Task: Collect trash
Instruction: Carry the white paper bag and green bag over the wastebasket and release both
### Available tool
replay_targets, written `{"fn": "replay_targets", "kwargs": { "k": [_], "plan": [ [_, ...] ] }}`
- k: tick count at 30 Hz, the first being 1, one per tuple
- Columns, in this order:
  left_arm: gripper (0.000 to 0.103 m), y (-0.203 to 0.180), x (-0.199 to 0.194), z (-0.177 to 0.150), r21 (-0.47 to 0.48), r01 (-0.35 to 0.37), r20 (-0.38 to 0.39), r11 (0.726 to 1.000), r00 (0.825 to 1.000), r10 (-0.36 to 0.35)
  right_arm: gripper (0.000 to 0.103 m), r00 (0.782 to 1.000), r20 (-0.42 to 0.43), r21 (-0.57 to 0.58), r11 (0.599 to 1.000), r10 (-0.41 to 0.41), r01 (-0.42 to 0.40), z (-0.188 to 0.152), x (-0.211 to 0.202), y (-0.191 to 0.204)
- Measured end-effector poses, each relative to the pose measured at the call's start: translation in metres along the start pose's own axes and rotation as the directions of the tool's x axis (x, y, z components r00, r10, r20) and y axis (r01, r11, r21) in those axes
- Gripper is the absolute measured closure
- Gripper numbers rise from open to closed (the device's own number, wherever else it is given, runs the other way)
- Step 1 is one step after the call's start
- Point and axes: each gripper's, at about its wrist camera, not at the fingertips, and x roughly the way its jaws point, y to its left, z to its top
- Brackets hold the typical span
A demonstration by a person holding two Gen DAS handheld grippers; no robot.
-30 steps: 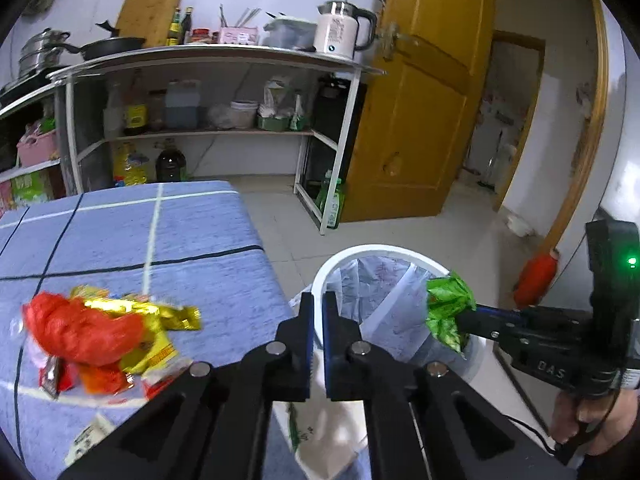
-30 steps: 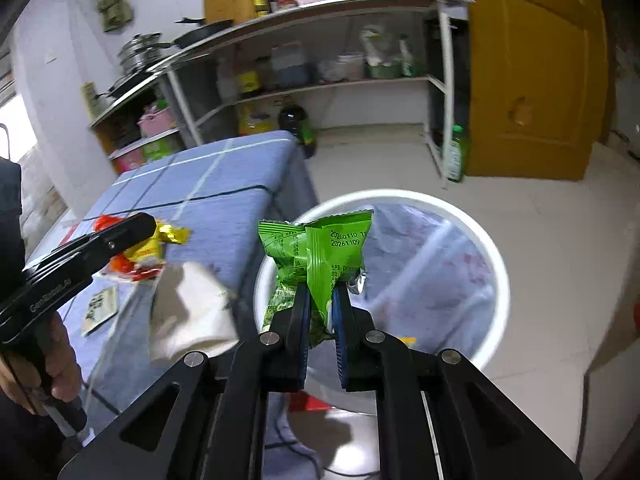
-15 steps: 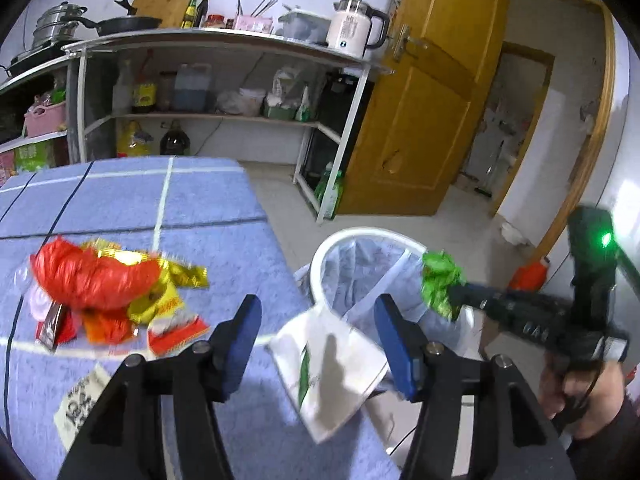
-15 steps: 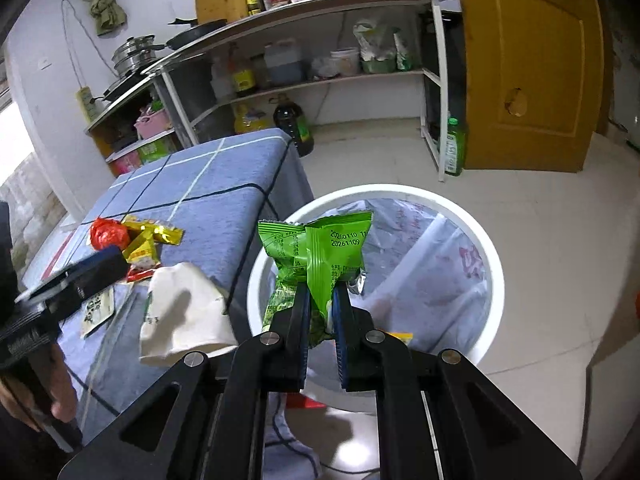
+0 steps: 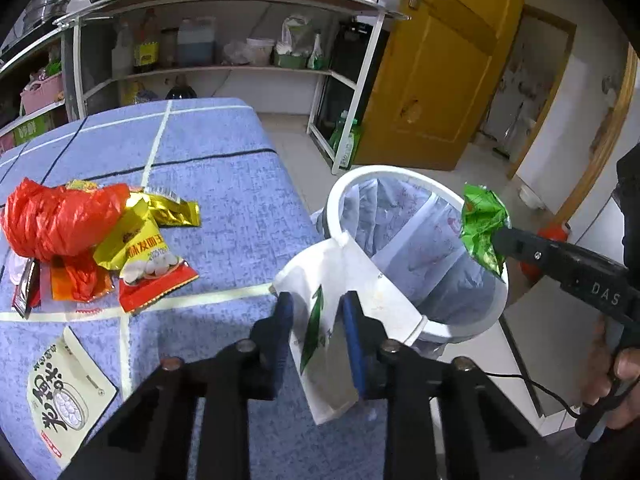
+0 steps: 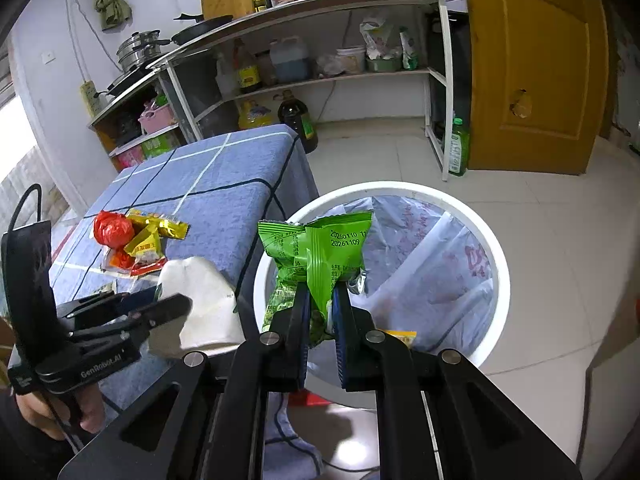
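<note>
My right gripper (image 6: 320, 300) is shut on a green snack wrapper (image 6: 320, 248) and holds it over the near rim of the white trash bin (image 6: 496, 264). The wrapper also shows in the left wrist view (image 5: 482, 228) above the bin's right rim (image 5: 502, 292). My left gripper (image 5: 318, 312) is open, its blue pads on either side of a white paper bag (image 5: 332, 304) that leans at the table edge against the bin. The white bag also shows in the right wrist view (image 6: 200, 300). A pile of red and yellow wrappers (image 5: 92, 232) lies on the blue tablecloth.
A flat white packet (image 5: 64, 392) lies at the table's near left. The blue checked table (image 5: 224, 168) ends beside the bin. Metal shelves (image 5: 224, 68) with bottles stand behind, a yellow door (image 5: 448, 60) to the right. A yellow scrap (image 6: 402, 335) lies inside the bin.
My left gripper opened from shut, dropped toward the white paper bag, and its fingers now straddle it, narrower than half a second ago. The right gripper held the green wrapper still over the bin.
</note>
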Motion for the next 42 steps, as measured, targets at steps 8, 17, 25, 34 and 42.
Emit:
{"fn": "replay_targets", "kwargs": {
  "k": [8,17,25,34,42],
  "plan": [
    [0.084,0.008,-0.023,0.008,-0.017,-0.006,0.079,1.0,0.997,0.007,0.092,1.0,0.006,0.008,1.0,-0.004,0.004,0.0,-0.002,0.0],
    [0.084,-0.007,-0.03,0.033,0.008,0.023,0.133,1.0,0.991,-0.024,0.092,1.0,0.005,0.023,1.0,-0.02,0.02,-0.001,-0.001,-0.009],
    [0.084,-0.04,0.001,0.051,0.053,0.078,0.104,0.996,0.991,-0.083,0.092,0.998,0.001,0.064,0.996,-0.068,0.068,-0.004,-0.001,-0.031],
    [0.083,-0.062,0.042,0.06,0.065,0.104,0.039,0.992,0.994,-0.106,0.09,0.992,-0.034,0.108,0.986,-0.121,0.124,-0.006,0.012,-0.055],
    [0.08,-0.065,0.063,0.061,0.044,0.118,-0.017,0.992,0.993,-0.118,0.086,0.988,-0.066,0.125,0.981,-0.138,0.146,-0.008,0.022,-0.066]
  ]
}}
